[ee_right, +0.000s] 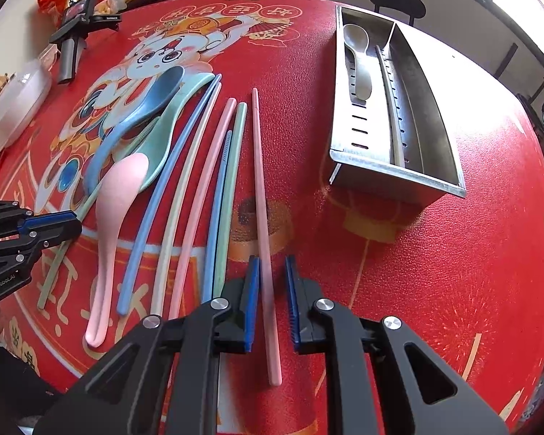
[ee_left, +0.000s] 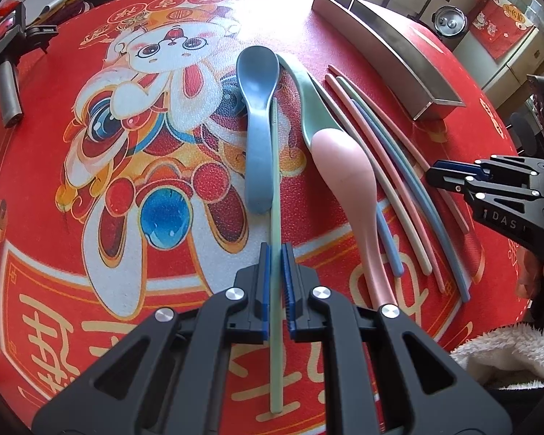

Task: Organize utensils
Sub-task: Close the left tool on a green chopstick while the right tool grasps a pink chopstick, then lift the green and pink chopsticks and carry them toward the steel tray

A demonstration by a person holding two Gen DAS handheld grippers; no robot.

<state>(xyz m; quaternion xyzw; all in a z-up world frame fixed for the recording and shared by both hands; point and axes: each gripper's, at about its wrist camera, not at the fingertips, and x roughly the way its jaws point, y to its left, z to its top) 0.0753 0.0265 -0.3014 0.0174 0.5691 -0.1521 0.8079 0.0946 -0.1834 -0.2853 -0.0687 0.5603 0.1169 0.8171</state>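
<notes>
Chopsticks and spoons lie scattered on a red festive table mat [ee_left: 344, 18], and we go through the two wrist views in turn.

From the left wrist, we see the left gripper [ee_left: 275, 272] pointing steeply down with a pale green chopstick [ee_left: 275, 188] between its blue pads. The jaws are drawn in on it. The stick's long axis runs straight ahead along the fingers, beside a blue spoon [ee_left: 257, 108]. A pink spoon [ee_left: 348, 177] and the other sticks lie to the right, and the steel organizer tray [ee_left: 399, 50] sits far off to the upper right.

From the right wrist, we see the right gripper [ee_right: 272, 290] over a pink chopstick [ee_right: 263, 217]. The stick touches the left pad, while a gap shows at the right pad (so we cannot tell if it is clamped). It too runs lengthwise along the fingers. The tray [ee_right: 355, 161] lies ahead and to the right, with a grey spoon [ee_right: 359, 58] in its left compartment. We judge the right hand nearer to the tray.
</notes>
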